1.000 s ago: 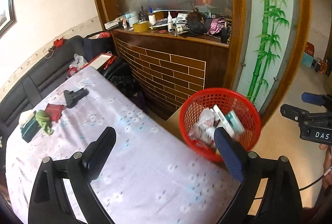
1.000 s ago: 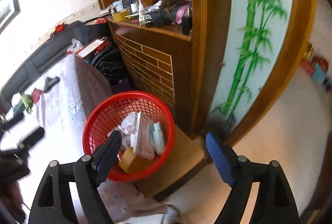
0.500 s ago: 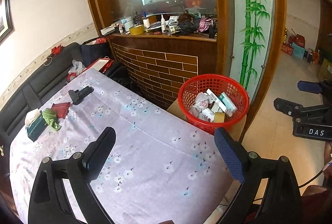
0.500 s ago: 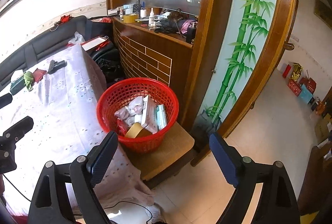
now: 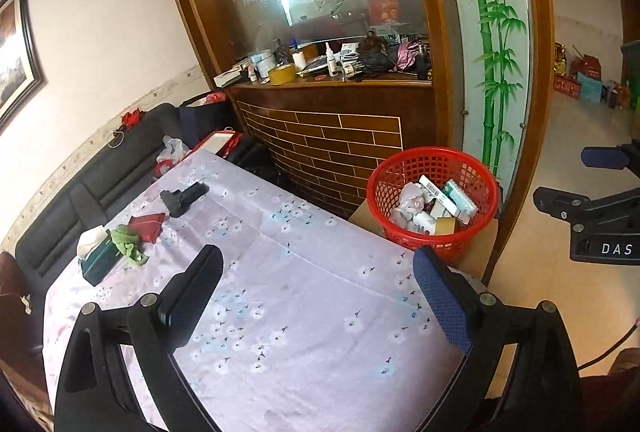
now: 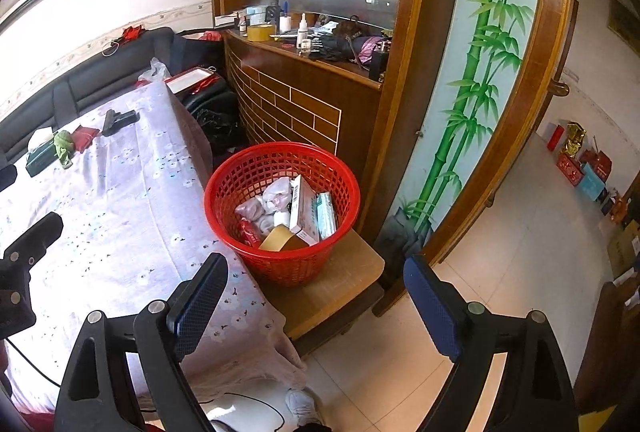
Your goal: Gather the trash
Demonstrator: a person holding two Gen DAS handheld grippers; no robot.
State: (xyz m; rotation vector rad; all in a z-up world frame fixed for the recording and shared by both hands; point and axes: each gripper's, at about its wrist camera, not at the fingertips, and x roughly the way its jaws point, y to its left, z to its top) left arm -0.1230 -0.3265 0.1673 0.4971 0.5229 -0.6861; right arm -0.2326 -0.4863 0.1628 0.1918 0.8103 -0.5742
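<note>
Plainly, the scene by label:

Basket: a red plastic mesh basket (image 6: 282, 208) stands on a low wooden stool (image 6: 340, 284), just beside the table edge and in front of the brick-patterned cabinet (image 5: 332, 144).

Basket contents: crumpled white wrappers (image 6: 260, 208), a white carton with a barcode (image 6: 302, 208), a pale green box (image 6: 326, 214), a tan tape roll (image 6: 276, 238) and a red packet (image 6: 250, 230), piled loosely below the rim.

Table: a lilac flowered cloth (image 5: 280, 292) covers it. At its far end lie a dark green tissue box (image 5: 98, 256), a green rag (image 5: 128, 244), a red pouch (image 5: 146, 226) and a black object (image 5: 184, 198).

Left gripper (image 5: 316, 296): fingers spread wide, nothing between them, held over the near part of the cloth.

Right gripper (image 6: 316, 304): spread wide and empty, held above the stool and floor, near the basket.

Cabinet ledge: bottles, a yellow tape roll (image 5: 282, 75) and dark clutter.
</note>
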